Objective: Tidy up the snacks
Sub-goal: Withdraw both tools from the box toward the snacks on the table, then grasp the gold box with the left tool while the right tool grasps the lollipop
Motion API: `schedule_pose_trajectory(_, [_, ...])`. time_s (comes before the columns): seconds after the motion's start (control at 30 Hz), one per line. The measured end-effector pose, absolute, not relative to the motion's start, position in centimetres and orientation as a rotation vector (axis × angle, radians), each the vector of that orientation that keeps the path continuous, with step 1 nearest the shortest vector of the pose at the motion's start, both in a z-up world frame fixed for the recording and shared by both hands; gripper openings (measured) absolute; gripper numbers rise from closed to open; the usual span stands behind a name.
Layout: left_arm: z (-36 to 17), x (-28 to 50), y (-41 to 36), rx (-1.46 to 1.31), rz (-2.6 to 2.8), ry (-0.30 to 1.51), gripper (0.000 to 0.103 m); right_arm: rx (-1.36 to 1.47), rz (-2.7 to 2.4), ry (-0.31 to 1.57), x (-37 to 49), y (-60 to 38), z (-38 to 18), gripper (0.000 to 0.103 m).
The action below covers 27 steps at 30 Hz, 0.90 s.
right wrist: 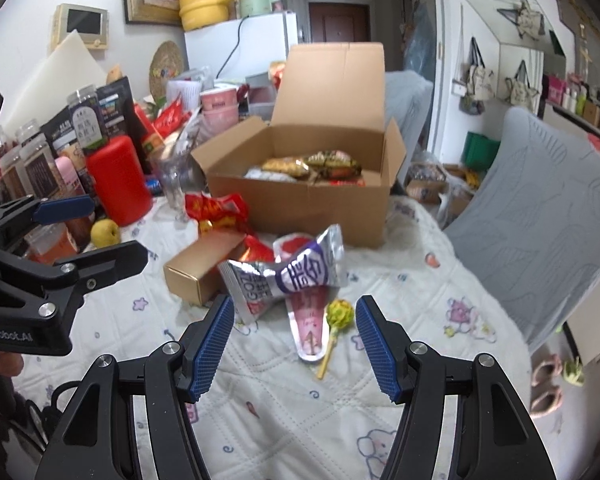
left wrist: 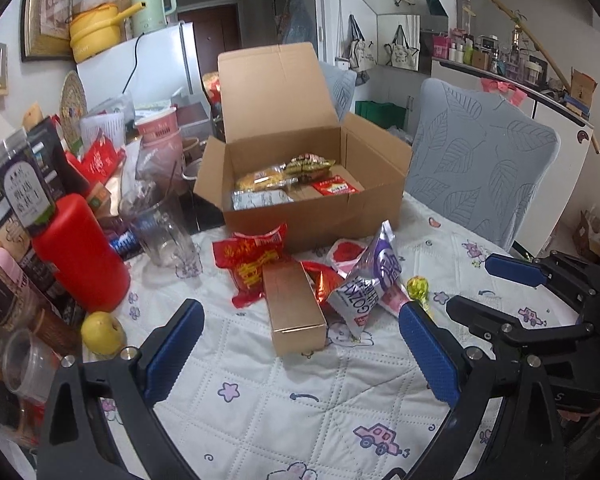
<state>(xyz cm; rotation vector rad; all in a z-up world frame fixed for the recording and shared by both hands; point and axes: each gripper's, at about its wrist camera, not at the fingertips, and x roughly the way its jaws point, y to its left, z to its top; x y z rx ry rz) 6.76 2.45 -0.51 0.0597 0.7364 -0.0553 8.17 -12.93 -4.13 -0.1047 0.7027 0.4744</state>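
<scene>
My spread right gripper (right wrist: pixel 296 336) frames the lollipop (right wrist: pixel 339 312), its stick pointing toward me, away from the cardboard box (right wrist: pixel 300 208); my left gripper (left wrist: pixel 300 344) gapes too.

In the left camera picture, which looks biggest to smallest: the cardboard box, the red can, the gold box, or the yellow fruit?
1. cardboard box
2. red can
3. gold box, though it lies nearer the camera, so its place against the can is unsure
4. yellow fruit

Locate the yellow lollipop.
The yellow lollipop lies on the quilted tablecloth just right of the pink pouch, ahead of the open right hand-held gripper.
</scene>
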Motion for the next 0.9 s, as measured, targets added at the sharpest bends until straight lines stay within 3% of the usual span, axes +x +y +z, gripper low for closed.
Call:
schedule_pose_trajectory(0.27, [-2.9,9.2,3.6,0.026,-0.038,0.775,0.100,-0.079,0.468,0.783,11.3,-12.9,-6.8,0.063])
schedule_pose_trajectory(0.63, [-6.1,13.2,3.6,0.038,-0.030,0.854,0.098,-0.081,0.455,0.874,14.9,-12.5,-9.4,0.053])
schedule_pose_trajectory(0.7, [-6.5,13.5,3.8,0.030,-0.032,0.866,0.085,-0.079,0.448,0.891,15.4,-12.5,-9.8,0.053])
schedule_pose_trajectory(0.83, [-7.6,13.9,4.3,-0.009,-0.046,0.900,0.076,-0.063,0.435,0.923,16.3,-12.8,-10.6,0.053])
schedule_pose_trajectory(0.9, [-8.0,14.0,4.3,-0.008,-0.051,0.912,0.066,-0.050,0.434,0.942,16.7,-13.0,-11.0,0.049])
